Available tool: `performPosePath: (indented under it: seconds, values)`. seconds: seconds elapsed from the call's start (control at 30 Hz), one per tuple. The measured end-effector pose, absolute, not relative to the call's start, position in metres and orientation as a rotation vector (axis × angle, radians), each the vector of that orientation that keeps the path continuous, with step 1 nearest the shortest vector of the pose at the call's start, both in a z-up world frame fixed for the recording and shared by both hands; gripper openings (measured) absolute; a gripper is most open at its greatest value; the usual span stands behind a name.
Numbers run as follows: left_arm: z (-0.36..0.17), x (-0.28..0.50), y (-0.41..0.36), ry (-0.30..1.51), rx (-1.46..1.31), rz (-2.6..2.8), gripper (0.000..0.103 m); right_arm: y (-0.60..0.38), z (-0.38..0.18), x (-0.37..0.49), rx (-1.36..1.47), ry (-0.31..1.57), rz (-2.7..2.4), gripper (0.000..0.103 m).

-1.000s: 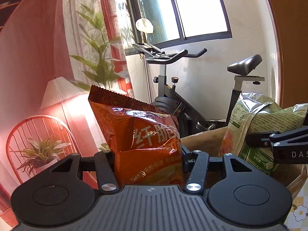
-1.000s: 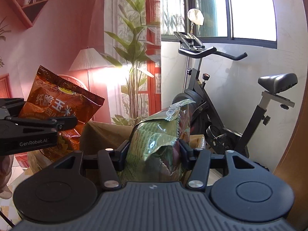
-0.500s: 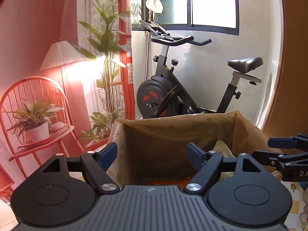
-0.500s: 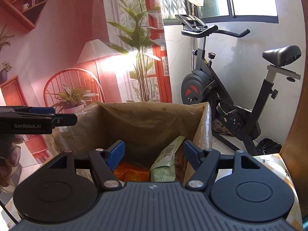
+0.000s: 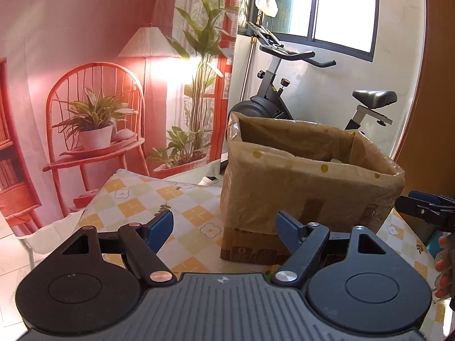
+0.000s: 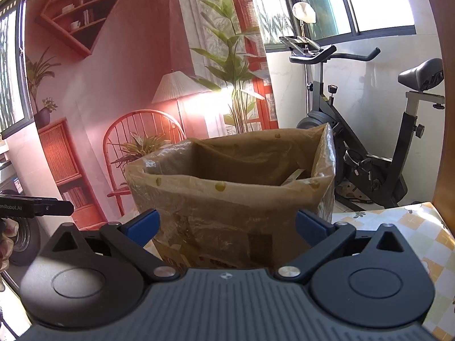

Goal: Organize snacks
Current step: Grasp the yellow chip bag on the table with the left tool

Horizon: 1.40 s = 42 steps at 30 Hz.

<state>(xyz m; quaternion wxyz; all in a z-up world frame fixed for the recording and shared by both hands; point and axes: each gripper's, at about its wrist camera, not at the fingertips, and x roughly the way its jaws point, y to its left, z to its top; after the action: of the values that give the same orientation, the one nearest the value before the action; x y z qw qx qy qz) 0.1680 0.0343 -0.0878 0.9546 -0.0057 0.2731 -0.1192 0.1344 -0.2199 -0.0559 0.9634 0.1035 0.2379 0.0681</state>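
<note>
**Both grippers empty, box ahead on table**

Left gripper: jaws wide apart, nothing between them. The box stands ahead and slightly right of it, apart from the blue pads; the right pad's tip overlaps the box's lower front in view, though contact cannot be confirmed.

Right gripper: jaws opening, spread wider than the box's near face appears; nothing gripped. The box sits directly ahead, centred between the two pads. This gripper's tip also shows at the right edge of the left view, beside the box, with fingertips of a hand below it.

Snack: only a pale green edge of a packet shows above the rim, inside the box toward its right wall. Other contents are hidden.

Materials: a rectangular cardboard box, lined with a thin, wrinkled, translucent brown bag folded over the rim, with small yellow dots. Gripper bodies are matte black plastic with ribbed grey tops.

Surface: table covered with a checked cloth in yellow, white and pale green with flower motifs.

Room: exercise bike behind the box under a window; a red-toned backdrop printed with chair, lamp and plants on the left.
</note>
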Motion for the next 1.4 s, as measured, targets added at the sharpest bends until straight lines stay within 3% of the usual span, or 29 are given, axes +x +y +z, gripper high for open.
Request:
performPosePath:
  seconds: [0.53,0.93,1.07,1.27,1.4]
  values:
    - [-0.192,0.13,0.017,0.871,-0.154,-0.324,0.08,-0.183,-0.126,0.093,0.08,0.618,0.131,0.1]
    - [-0.214,0.124,-0.009,0.965,-0.113,-0.368,0.082,-0.19,-0.139,0.086,0.139,0.643,0.112,0.1]
    - [-0.224,0.127,-0.01,1.006,-0.134,-0.364,0.094,-0.191,-0.141,0.083,0.142,0.647,0.123,0.1]
    - [-0.24,0.134,-0.003,1.05,-0.212,-0.362,0.103,-0.189,-0.145,0.08,0.15,0.666,0.137,0.1]
    - [-0.25,0.135,-0.005,1.079,-0.245,-0.406,0.103,-0.19,-0.147,0.079,0.154,0.672,0.137,0.099]
